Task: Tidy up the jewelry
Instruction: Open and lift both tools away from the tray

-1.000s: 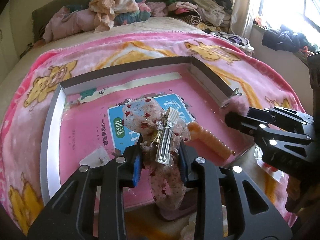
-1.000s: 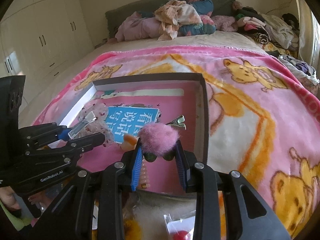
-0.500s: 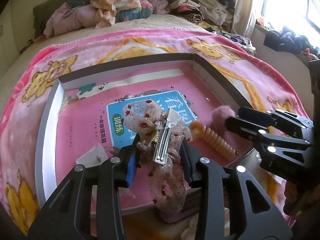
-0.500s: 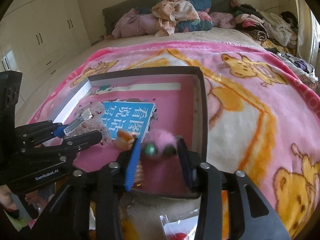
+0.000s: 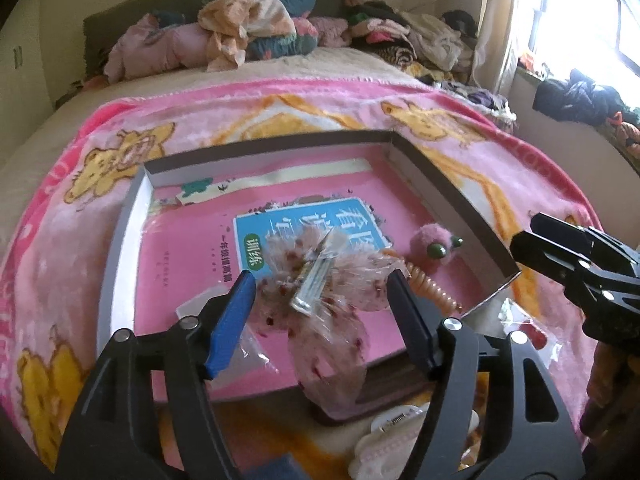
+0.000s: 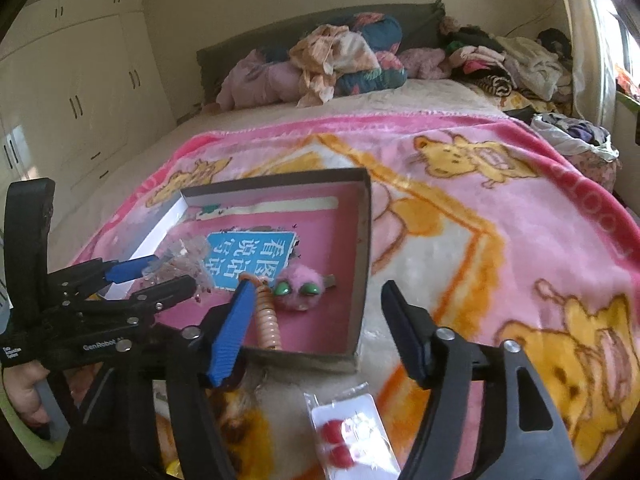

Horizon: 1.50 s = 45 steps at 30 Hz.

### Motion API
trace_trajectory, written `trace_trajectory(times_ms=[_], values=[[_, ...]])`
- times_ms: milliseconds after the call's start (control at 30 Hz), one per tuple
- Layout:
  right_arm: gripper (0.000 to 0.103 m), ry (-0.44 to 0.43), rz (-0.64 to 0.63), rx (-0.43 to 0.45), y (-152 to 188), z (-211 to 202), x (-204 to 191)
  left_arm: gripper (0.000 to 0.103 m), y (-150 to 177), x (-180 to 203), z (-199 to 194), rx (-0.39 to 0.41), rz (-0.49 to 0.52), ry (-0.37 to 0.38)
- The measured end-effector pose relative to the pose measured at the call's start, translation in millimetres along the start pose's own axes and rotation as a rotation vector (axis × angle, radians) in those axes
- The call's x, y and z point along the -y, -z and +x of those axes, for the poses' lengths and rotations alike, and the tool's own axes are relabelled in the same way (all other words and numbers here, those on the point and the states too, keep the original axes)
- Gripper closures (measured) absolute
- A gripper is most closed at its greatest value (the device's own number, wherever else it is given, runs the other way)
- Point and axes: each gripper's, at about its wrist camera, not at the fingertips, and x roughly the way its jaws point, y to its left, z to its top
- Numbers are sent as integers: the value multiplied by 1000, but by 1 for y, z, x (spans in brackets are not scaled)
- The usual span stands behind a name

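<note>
Fluffy pink plush on the blanket (image 6: 500, 208), right of frame. Stiff matt card for the box (image 6: 362, 240) walls. Glossy printed paper on the book (image 5: 304, 224) cover. Sheer dotted gauze with a shiny metal clip on the bow (image 5: 320, 280). Fuzzy pink pompom clip (image 6: 298, 290), glossy green beads. Matt black plastic on both grippers, ribbed blue pads (image 6: 232, 332).

My bed (image 6: 256, 136) carries everything here, under a cream quilted cover. Across it lies a fleecy pink blanket with yellow cartoon bears (image 6: 500, 240). On the blanket sits a shallow grey cardboard box with a pink floor (image 5: 452, 200). Just in front of the box, near me, a small clear packet holding red beads (image 6: 348, 436) lies on the blanket. At the headboard end, a heap of crumpled clothes and pillows (image 6: 332, 60) rests on the cover.
</note>
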Motion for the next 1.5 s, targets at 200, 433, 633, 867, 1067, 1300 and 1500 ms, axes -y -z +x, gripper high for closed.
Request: trace_trajectory(times_ms=[200,433,633,867,1067,1300,1500], values=[[24,13,7,36,3,-21,0,28,-3,1,-30,79,-20,-3],[18,17,17,76,8,-47,-3,12,-5,-2,-62,153,-52,-5],[16,15,12,96,15,-67,-7,12,4,-9,-84,189,-88,-19],[15,12,-2,106,28,-86,-16,12,22,-16,-106,215,-109,-42],[15,0,-15,107,41,-98,-26,12,37,-20,-123,233,-110,-62],[15,-8,-37,104,55,-108,-39,12,56,-20,-136,247,-110,-78],[15,-20,-48,90,67,-111,-50,12,75,-22,-138,237,-128,-77]])
